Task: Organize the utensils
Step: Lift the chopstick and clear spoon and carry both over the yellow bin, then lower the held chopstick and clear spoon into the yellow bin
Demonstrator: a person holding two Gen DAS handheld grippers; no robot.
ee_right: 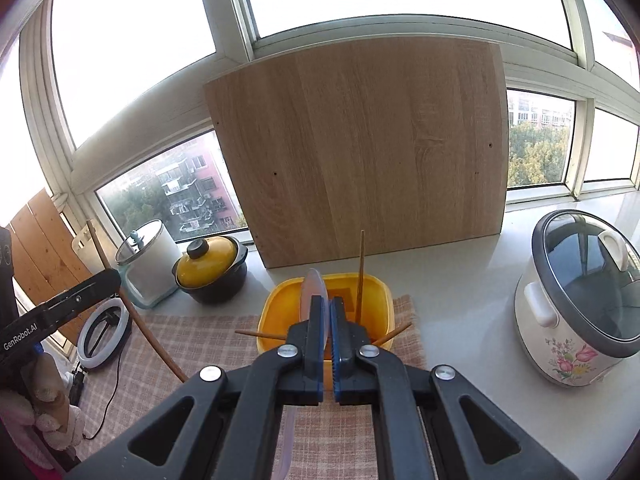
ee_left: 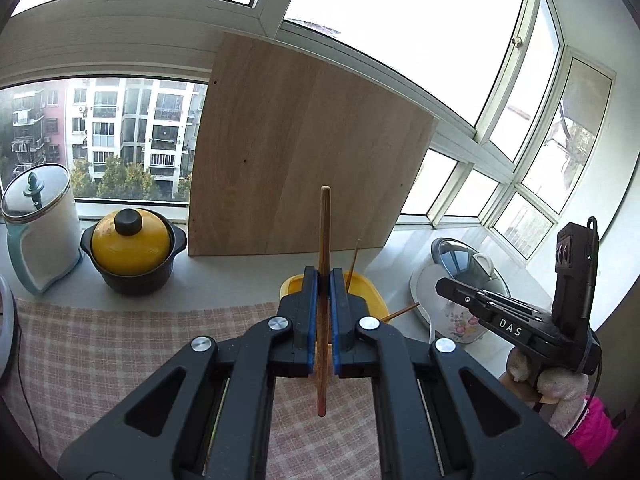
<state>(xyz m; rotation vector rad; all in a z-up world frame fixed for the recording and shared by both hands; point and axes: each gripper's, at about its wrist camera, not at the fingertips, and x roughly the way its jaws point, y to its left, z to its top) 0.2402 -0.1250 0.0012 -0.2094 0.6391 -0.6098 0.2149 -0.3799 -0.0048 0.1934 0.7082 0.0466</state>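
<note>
My left gripper (ee_left: pixel 324 276) is shut on a brown wooden chopstick (ee_left: pixel 325 232) that stands upright between its jaws, above the near edge of a yellow plastic bin (ee_left: pixel 370 290). My right gripper (ee_right: pixel 329 305) is shut on a pale pink plastic spoon (ee_right: pixel 314 286), edge-on and upright, over the same yellow bin (ee_right: pixel 280 308). In the right wrist view, one chopstick (ee_right: pixel 361 272) stands upright in the bin and two others (ee_right: pixel 260 333) lean out over its front rim. The right gripper's body shows at the right of the left wrist view (ee_left: pixel 516 320).
A wooden board (ee_right: pixel 360 152) leans against the window behind the bin. A yellow-lidded black pot (ee_right: pixel 212 270) and a glass-lidded white container (ee_right: pixel 148 260) stand to the left. A flowered rice cooker (ee_right: pixel 576 300) stands to the right. A checked cloth (ee_left: pixel 120 360) covers the counter. A ring light (ee_right: pixel 105 336) lies at the left.
</note>
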